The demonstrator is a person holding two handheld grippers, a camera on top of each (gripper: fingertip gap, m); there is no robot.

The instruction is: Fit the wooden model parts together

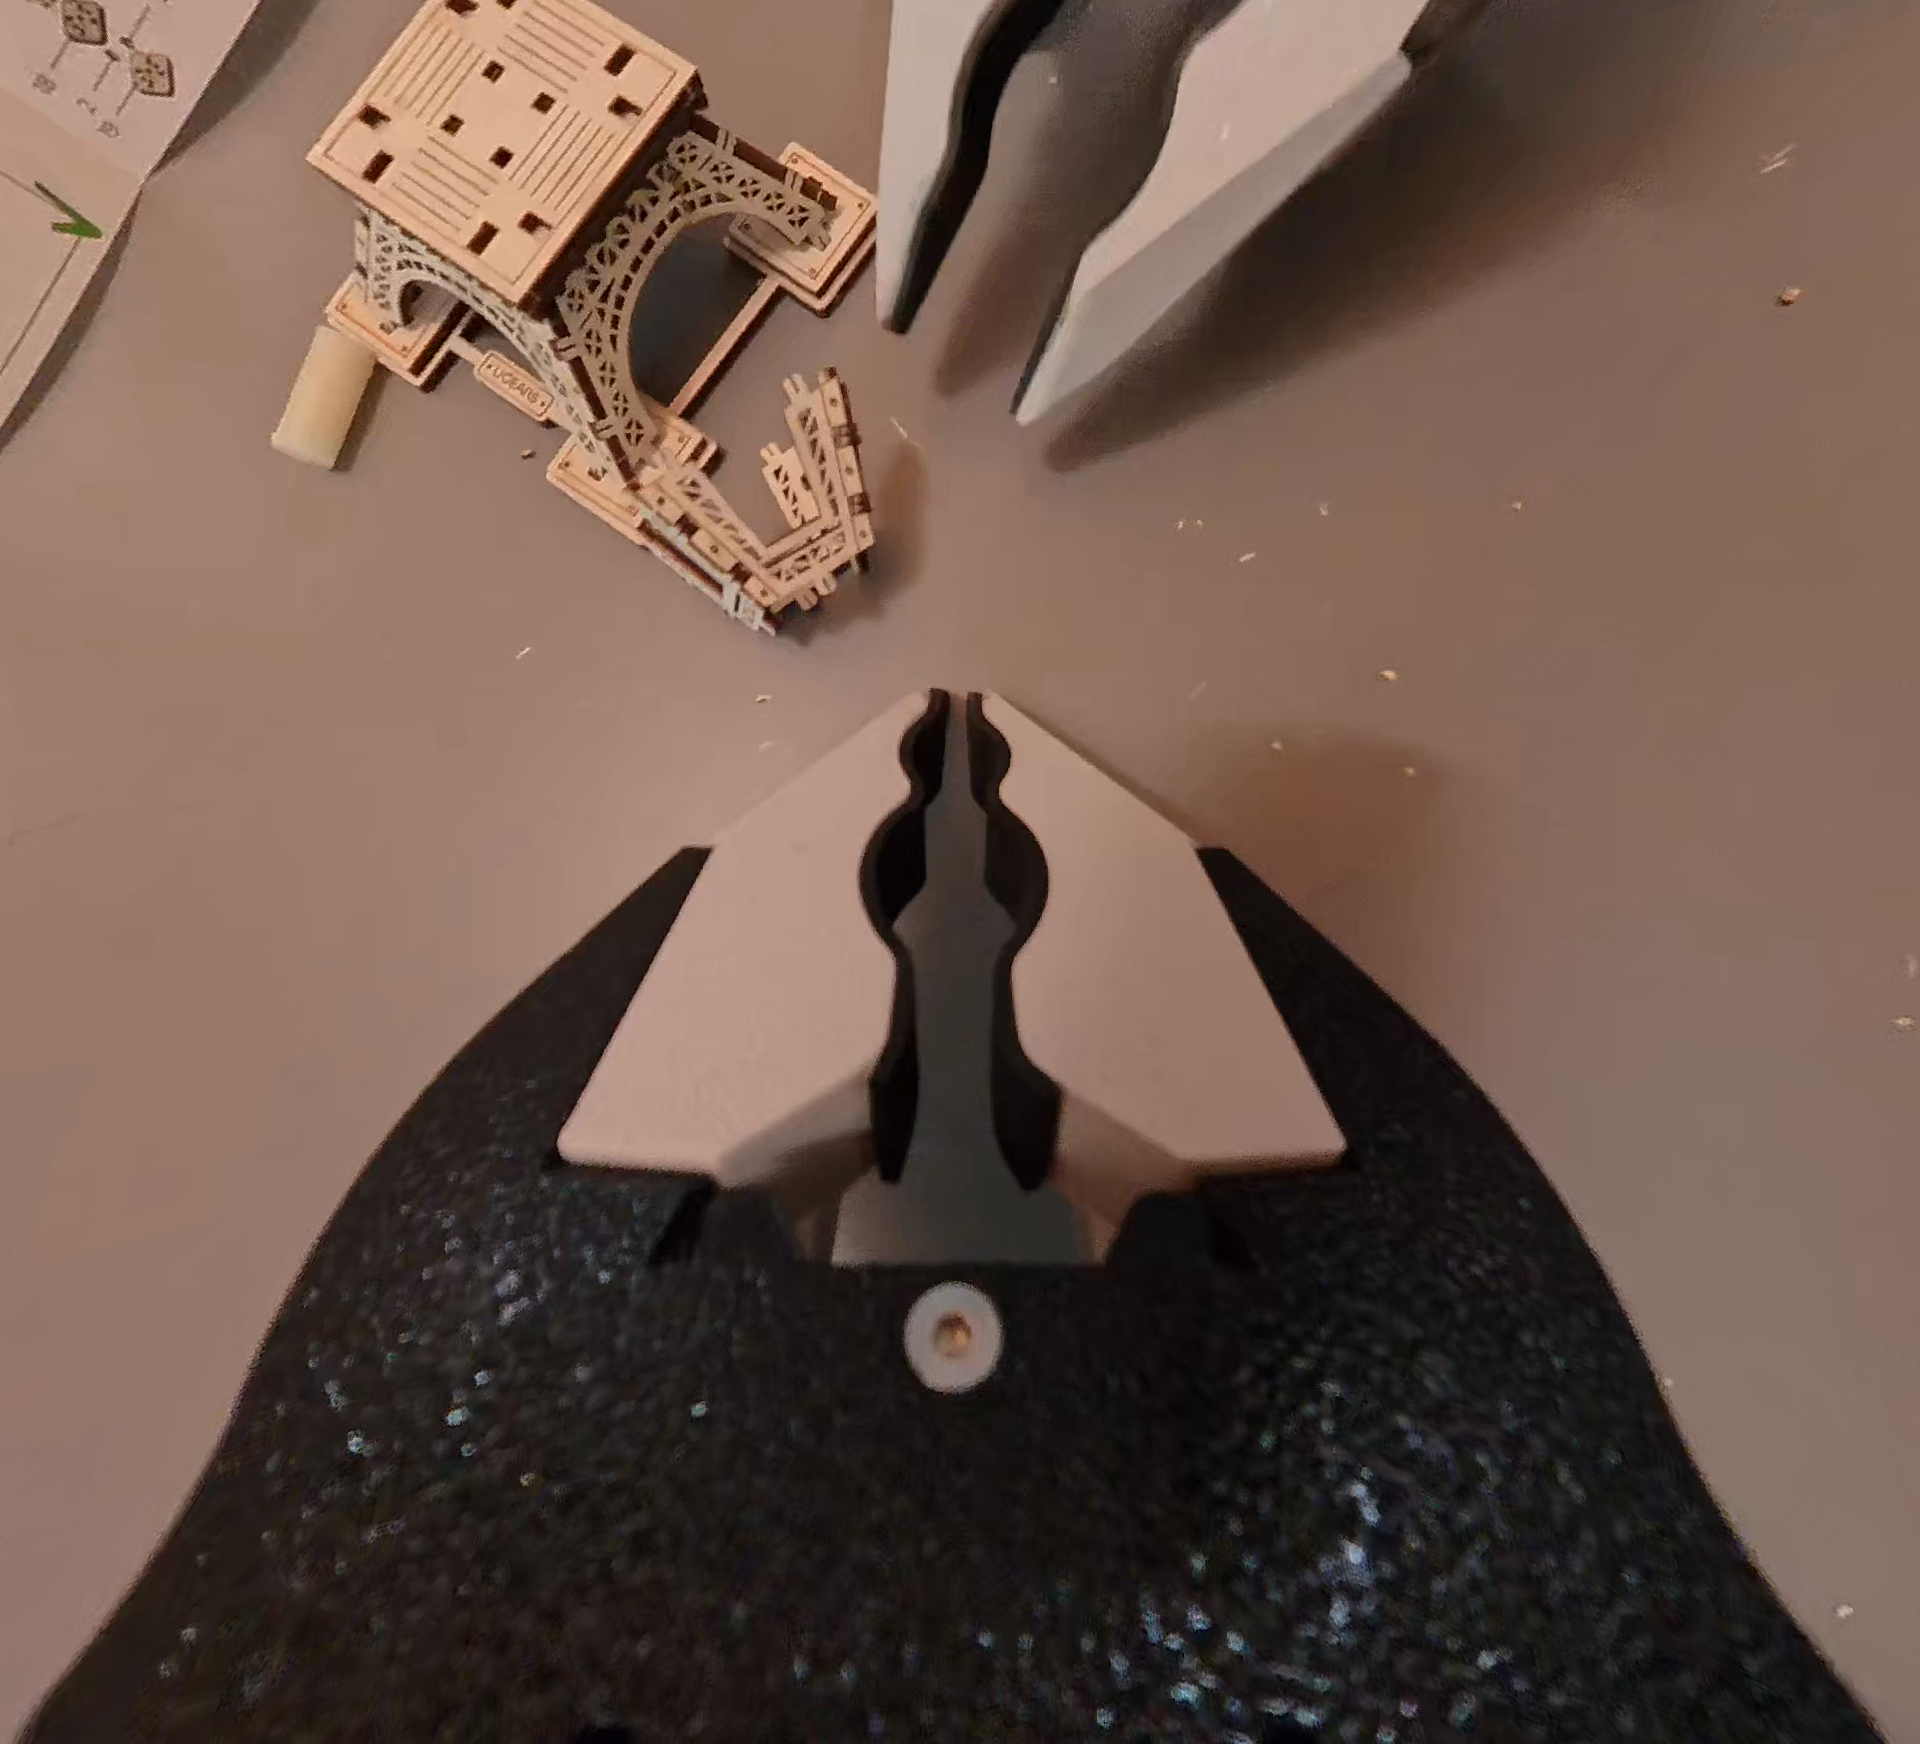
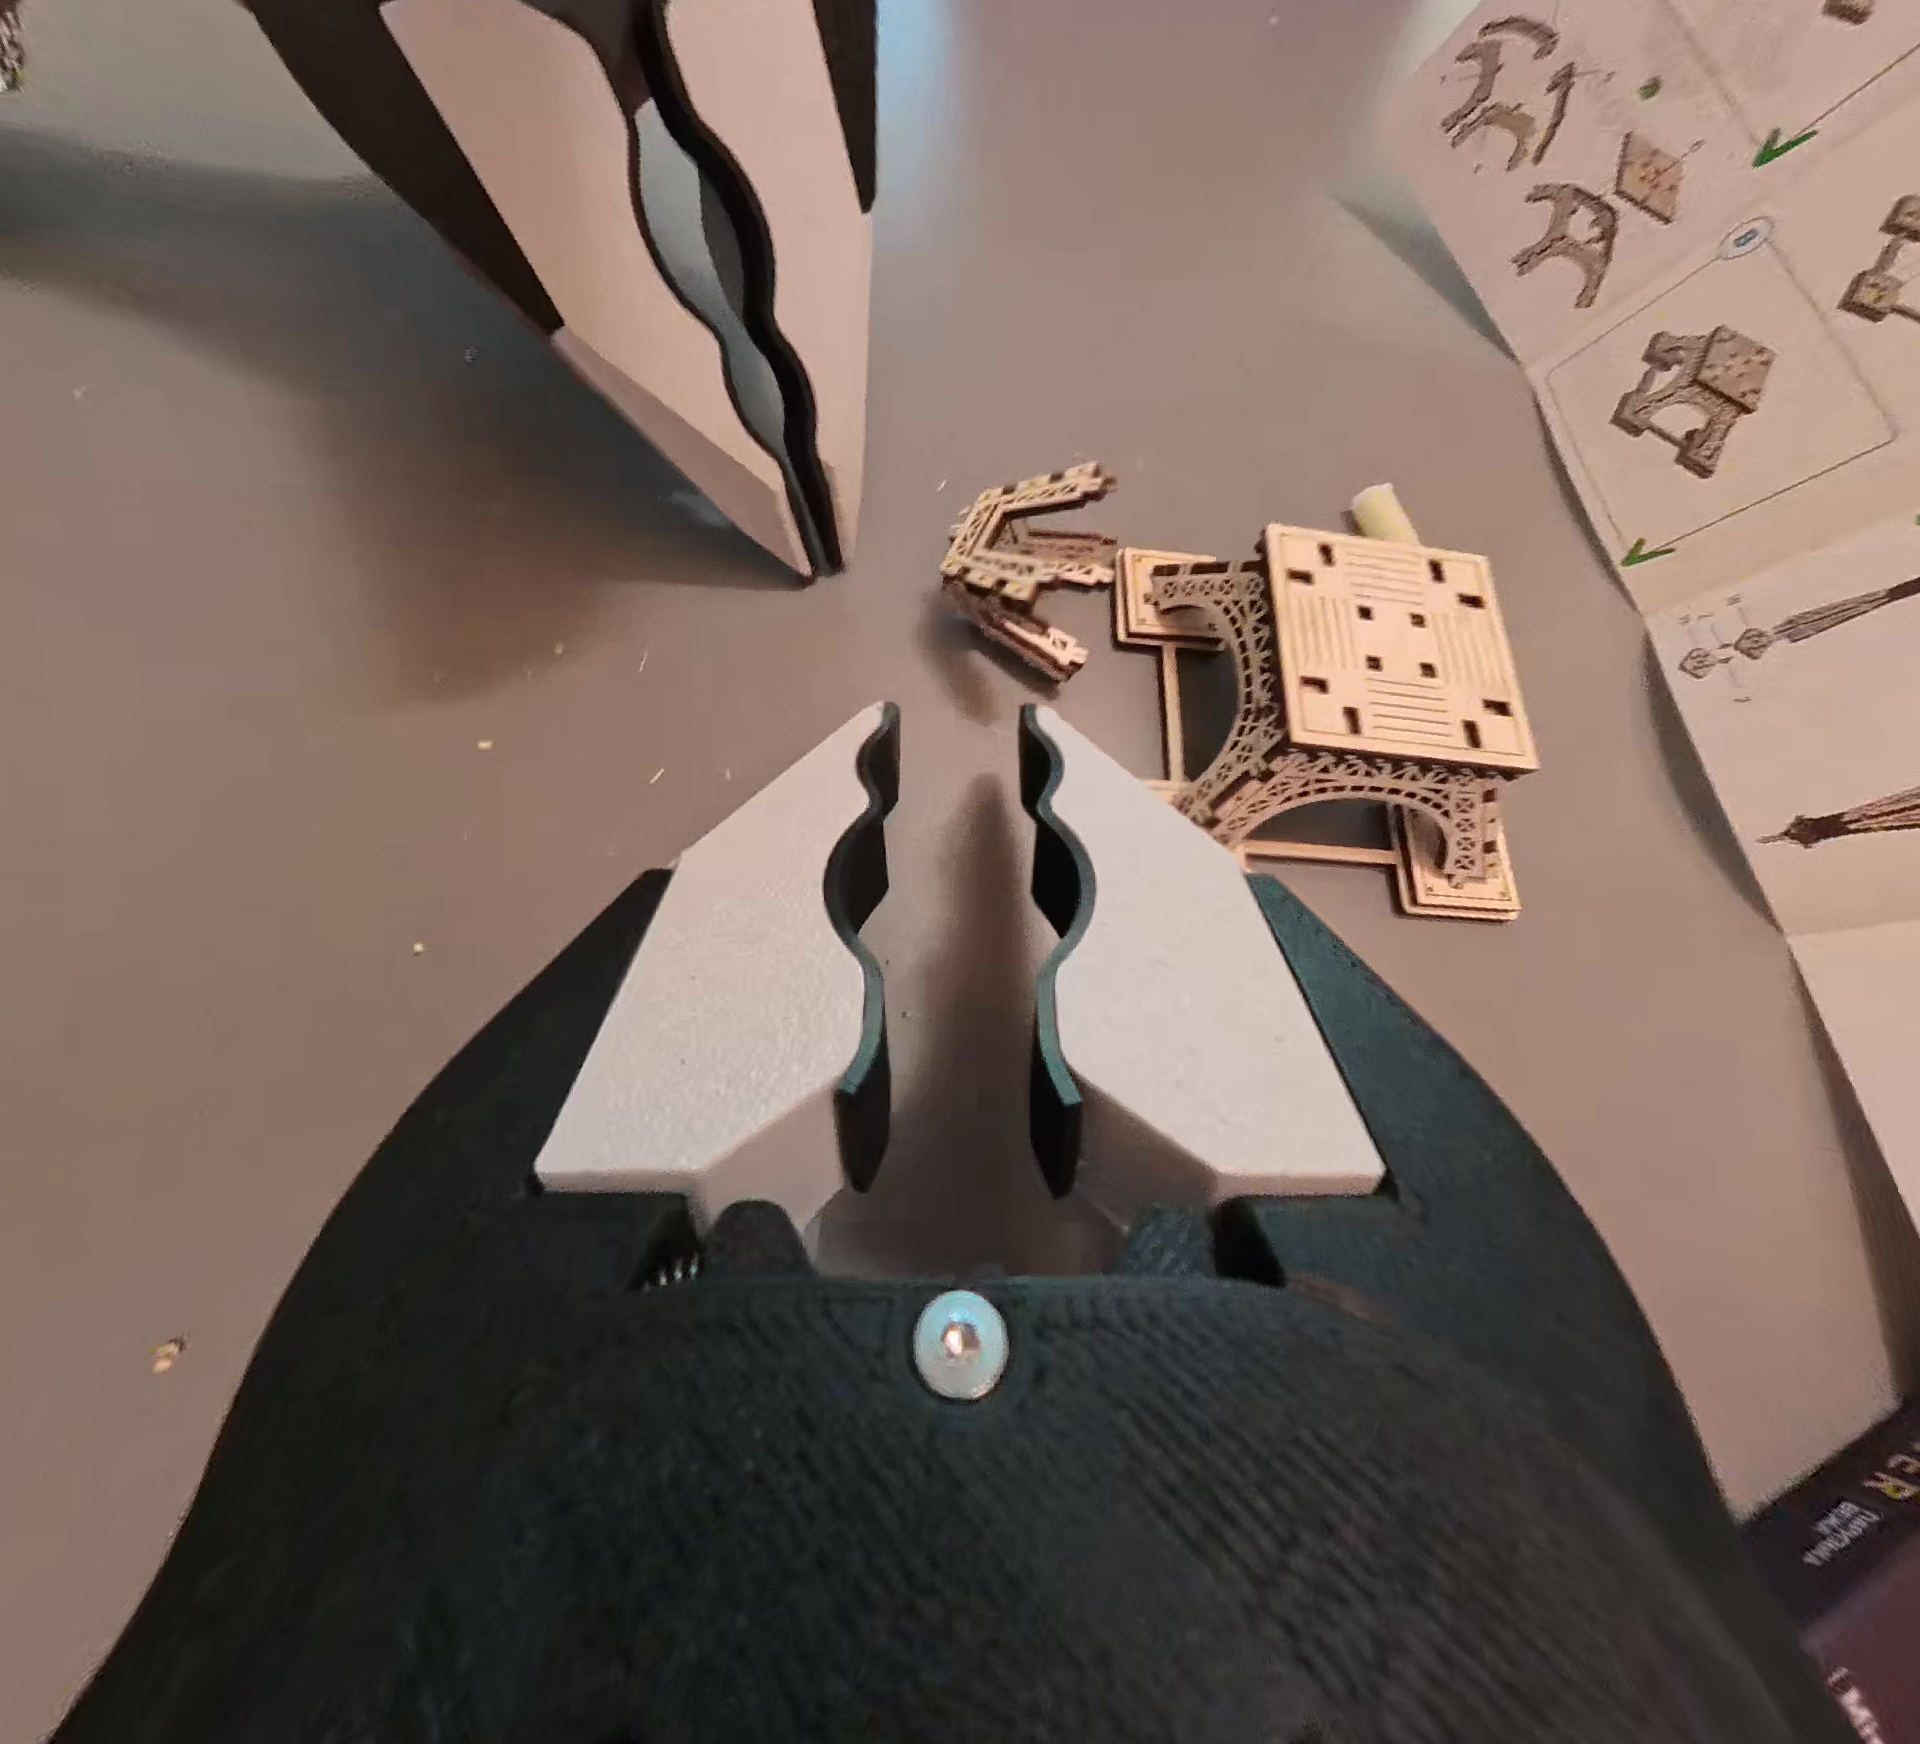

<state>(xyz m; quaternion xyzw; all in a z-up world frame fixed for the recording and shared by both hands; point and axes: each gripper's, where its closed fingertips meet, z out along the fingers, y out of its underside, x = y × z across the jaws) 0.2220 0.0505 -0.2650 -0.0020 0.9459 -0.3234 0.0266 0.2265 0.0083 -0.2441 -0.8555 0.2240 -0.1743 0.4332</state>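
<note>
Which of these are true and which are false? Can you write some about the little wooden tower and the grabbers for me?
1. The left hand-held gripper is shut with nothing in it. True.
2. The right hand-held gripper is squeezing the wooden tower base. False: it is open and holds nothing; the base stands on the table.
3. A small lattice part lies on the table beside the tower base. True.
4. The instruction sheet lies on top of the tower base. False: it lies flat on the table, off to one side of the base.
5. A pale little cylinder lies next to the tower base. True.
</note>
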